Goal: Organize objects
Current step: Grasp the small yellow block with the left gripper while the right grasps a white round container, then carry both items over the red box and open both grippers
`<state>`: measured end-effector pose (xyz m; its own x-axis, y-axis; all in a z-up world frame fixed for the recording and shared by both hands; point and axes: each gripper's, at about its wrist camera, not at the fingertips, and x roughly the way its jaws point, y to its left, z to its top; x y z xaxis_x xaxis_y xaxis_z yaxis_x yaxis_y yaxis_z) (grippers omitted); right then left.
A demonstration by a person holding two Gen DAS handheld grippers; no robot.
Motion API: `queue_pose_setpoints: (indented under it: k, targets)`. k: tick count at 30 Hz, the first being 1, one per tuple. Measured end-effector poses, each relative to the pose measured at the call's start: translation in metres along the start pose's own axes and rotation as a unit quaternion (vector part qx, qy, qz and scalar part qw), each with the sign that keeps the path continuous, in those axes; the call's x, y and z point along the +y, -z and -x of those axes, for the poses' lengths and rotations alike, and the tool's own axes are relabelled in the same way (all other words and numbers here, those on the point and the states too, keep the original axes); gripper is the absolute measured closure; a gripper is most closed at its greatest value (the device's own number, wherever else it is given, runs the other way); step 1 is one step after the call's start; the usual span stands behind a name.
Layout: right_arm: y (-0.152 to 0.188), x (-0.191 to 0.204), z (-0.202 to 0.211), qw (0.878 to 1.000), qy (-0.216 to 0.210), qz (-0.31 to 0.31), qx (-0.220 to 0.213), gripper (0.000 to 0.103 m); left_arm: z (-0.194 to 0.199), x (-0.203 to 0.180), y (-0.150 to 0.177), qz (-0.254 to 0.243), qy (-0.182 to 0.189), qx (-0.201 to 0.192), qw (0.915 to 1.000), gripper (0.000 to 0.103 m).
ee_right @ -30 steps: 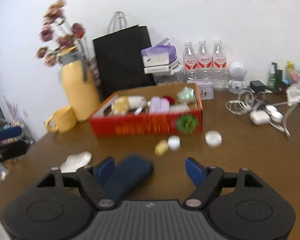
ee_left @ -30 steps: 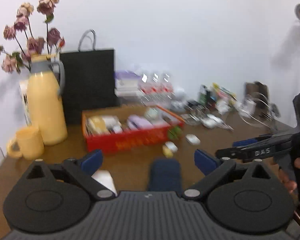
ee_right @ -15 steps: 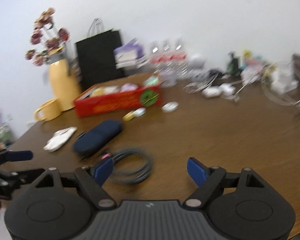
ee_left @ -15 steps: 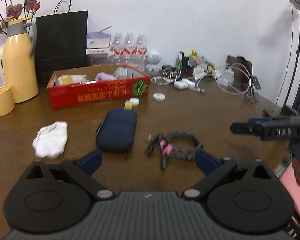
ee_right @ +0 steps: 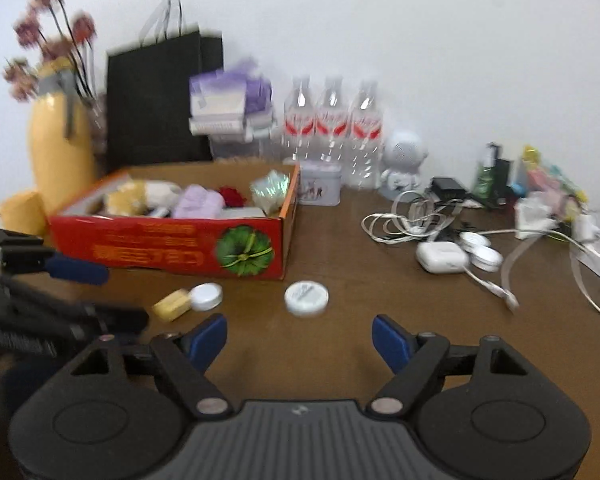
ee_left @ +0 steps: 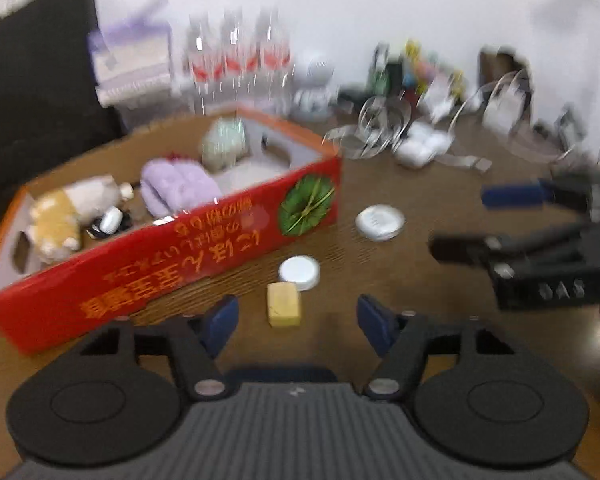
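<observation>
A red cardboard box (ee_left: 180,264) holding soft toys and small items stands on the brown table (ee_left: 420,200). In front of it lie a yellow block (ee_left: 284,305), a small white lid (ee_left: 299,273) and a larger white disc (ee_left: 380,222). My left gripper (ee_left: 298,322) hangs low over the table, its jaws closing. The yellow block sits just ahead between the blue pads (ee_left: 220,320), untouched. My right gripper (ee_right: 300,340) is open wide and closing a little, with nothing in it. The white disc (ee_right: 306,298) lies just ahead of it. Each gripper shows at the edge of the other's view.
A black paper bag (ee_right: 160,100), a yellow jug (ee_right: 60,152) with dried flowers and a mug (ee_right: 20,212) stand at the back left. Three water bottles (ee_right: 332,128), a tin (ee_right: 320,184), a white figurine (ee_right: 404,164), tangled cables (ee_right: 412,216) and an earbud case (ee_right: 440,256) crowd the right.
Both grippers have swung forward and down toward the red box. The dark blue case and the cable coil have dropped out of view. The left jaws stand narrower than before.
</observation>
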<state>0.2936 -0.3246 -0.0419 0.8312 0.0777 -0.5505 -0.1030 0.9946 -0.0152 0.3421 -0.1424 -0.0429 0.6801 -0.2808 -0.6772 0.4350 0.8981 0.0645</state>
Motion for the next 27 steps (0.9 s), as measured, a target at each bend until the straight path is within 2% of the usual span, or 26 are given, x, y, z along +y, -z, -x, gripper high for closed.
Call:
queue_pose_setpoints:
  k: [2,3,4,5,7,8,9,12,15,18,22,27]
  targets:
    - [-0.012,0.001,-0.039,1.000,0.002,0.009,0.025,0.033,-0.026,0.004,-0.001,0.003,-0.006,0.029,0.9996,0.043]
    - [-0.016,-0.001,-0.055,0.999,0.006,0.013,0.033,0.033,-0.031,0.007,-0.002,0.011,-0.003,0.027,0.9996,0.045]
    - [-0.017,-0.004,-0.068,0.999,0.009,0.014,0.037,0.033,-0.034,0.009,-0.002,0.012,0.007,0.025,0.9996,0.058]
    - [-0.018,-0.005,-0.080,0.999,0.015,0.006,0.041,0.033,-0.035,0.011,-0.002,0.014,0.017,0.020,0.9995,0.079]
    - [-0.016,-0.008,-0.097,0.998,0.018,-0.016,0.052,0.039,-0.035,0.010,0.001,0.015,0.018,0.008,0.9997,0.081]
    - [-0.014,-0.010,-0.101,0.998,0.016,-0.027,0.046,0.050,-0.035,0.009,0.003,0.014,0.015,0.002,0.9998,0.081]
    - [-0.014,-0.009,-0.101,0.999,0.015,-0.027,0.043,0.065,-0.034,0.009,0.004,0.017,0.013,-0.001,0.9998,0.082]
    - [-0.015,-0.002,-0.094,0.999,0.022,-0.009,0.039,0.065,-0.031,0.013,0.003,0.030,0.013,-0.005,0.9995,0.082]
    - [-0.014,-0.002,-0.087,0.999,0.020,-0.018,0.029,0.065,-0.020,0.018,-0.002,0.044,0.002,-0.017,0.9989,0.082]
    - [-0.020,0.003,-0.058,0.999,0.028,-0.020,-0.005,0.065,0.016,0.016,-0.005,0.041,-0.005,-0.060,0.9973,0.082]
    - [-0.019,0.012,0.010,0.997,0.003,-0.048,-0.063,0.065,0.077,0.015,-0.006,0.056,0.022,-0.101,0.9930,0.082]
    - [0.002,0.023,0.078,0.994,-0.017,-0.063,-0.089,0.065,0.140,0.005,0.021,0.075,0.025,-0.138,0.9873,0.081]
